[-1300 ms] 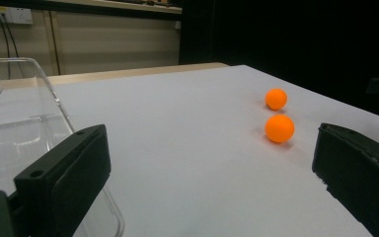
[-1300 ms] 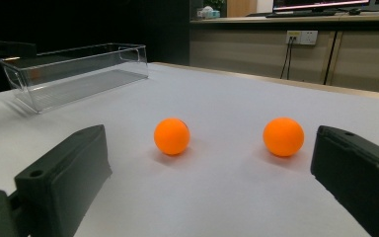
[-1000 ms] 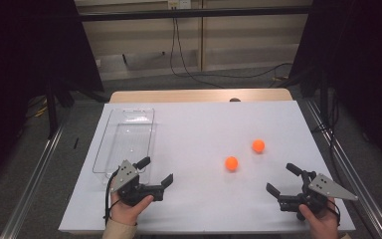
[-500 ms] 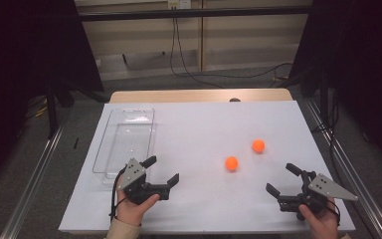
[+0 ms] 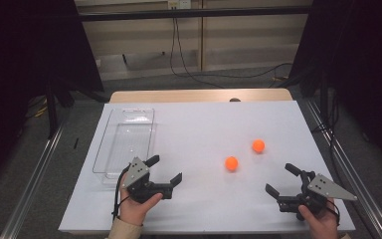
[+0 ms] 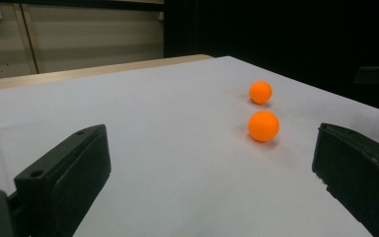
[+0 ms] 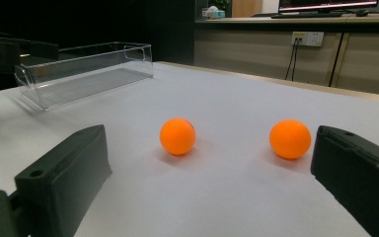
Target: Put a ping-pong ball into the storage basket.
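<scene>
While its two black jaws are standing wide apart with nothing between them, the left hand-held gripper is hovering low over the near left part of the white table, gripped by one hand coming in from the near edge. The right hand-held gripper is sitting at the near right corner, its jaws likewise spread and empty, held by the other hand. Two small round orange balls are lying on the table between the grippers and a little beyond them: the nearer orange ball is resting closer to the middle, and the farther orange ball is lying just beyond it to the right, the two apart from each other and from both grippers. One clear, long rectangular plastic tray is lying along the left edge, just beyond the left gripper, with nothing inside it. In the left gripper view both balls are showing ahead, toward the right jaw.
</scene>
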Demonstrator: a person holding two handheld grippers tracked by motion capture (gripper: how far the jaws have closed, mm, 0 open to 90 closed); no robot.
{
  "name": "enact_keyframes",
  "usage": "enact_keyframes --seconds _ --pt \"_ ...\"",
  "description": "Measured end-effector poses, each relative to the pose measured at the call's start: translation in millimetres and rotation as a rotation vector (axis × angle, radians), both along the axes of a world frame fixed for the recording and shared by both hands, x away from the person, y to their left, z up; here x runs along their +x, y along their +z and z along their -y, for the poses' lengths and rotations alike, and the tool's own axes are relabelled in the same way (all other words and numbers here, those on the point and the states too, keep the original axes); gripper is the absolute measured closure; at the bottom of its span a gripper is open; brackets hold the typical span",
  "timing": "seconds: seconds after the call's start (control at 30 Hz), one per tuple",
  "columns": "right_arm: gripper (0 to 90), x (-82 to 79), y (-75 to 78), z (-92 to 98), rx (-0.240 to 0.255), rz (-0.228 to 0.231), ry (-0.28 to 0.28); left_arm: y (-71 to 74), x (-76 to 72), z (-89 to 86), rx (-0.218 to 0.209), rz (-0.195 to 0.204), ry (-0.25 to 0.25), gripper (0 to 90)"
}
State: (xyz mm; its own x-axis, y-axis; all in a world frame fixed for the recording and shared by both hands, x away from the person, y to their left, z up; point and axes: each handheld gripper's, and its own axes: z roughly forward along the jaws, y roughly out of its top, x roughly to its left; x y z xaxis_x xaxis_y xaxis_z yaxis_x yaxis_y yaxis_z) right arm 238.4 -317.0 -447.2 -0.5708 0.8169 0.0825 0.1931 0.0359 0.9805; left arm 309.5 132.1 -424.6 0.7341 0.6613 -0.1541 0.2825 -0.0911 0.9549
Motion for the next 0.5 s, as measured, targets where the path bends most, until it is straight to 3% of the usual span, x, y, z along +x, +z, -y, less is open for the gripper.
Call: enact_keyframes --seconds 0.5 --pt "1.2 0.5 0.3 1.2 0.008 -0.002 -0.01 1.3 1.3 9.8 0.003 0.006 -0.017 1.5"
